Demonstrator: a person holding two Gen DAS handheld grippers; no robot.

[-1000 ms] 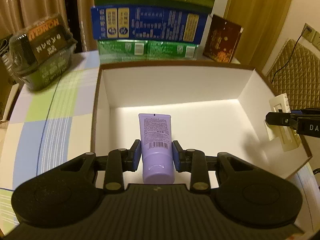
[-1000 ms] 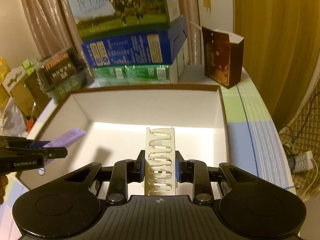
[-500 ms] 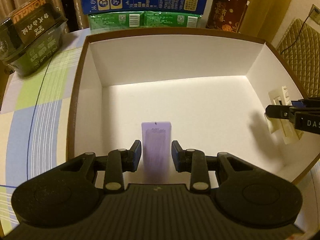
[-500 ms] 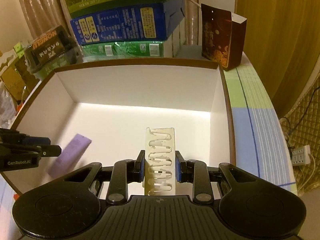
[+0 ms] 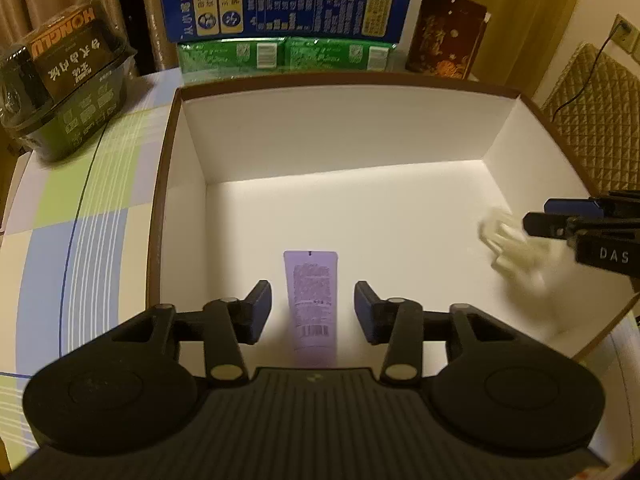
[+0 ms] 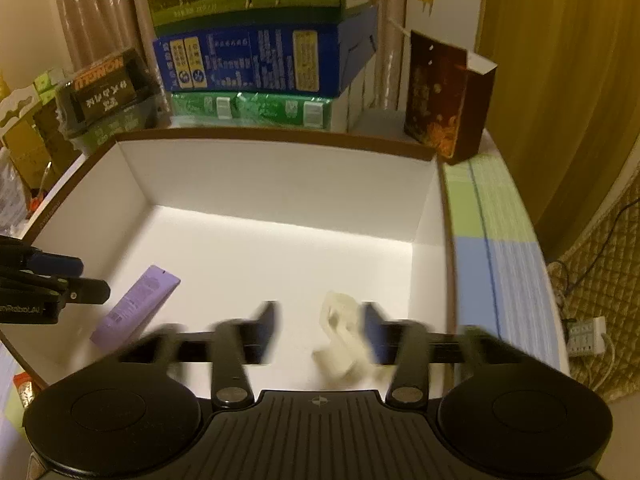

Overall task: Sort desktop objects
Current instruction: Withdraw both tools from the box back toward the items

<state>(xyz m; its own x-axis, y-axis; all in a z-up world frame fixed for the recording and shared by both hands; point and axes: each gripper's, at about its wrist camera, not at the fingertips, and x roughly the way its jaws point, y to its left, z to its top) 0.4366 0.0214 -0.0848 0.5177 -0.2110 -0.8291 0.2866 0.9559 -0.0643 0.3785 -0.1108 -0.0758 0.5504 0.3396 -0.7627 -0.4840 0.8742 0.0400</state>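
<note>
Currently listed inside the white, brown-rimmed cardboard box (image 5: 500,136): a flat lilac plastic tube (image 5: 311,300), released between the opening left gripper (image 5: 313,312); a blurred, slotted cream plastic piece (image 6: 338,336), released between the opening right gripper (image 6: 320,332).

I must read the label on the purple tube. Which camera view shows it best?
The left wrist view: the tube lies straight ahead, label and barcode facing the camera, little blur. The right wrist view shows it only slanted at the left side, print unreadable.
</note>
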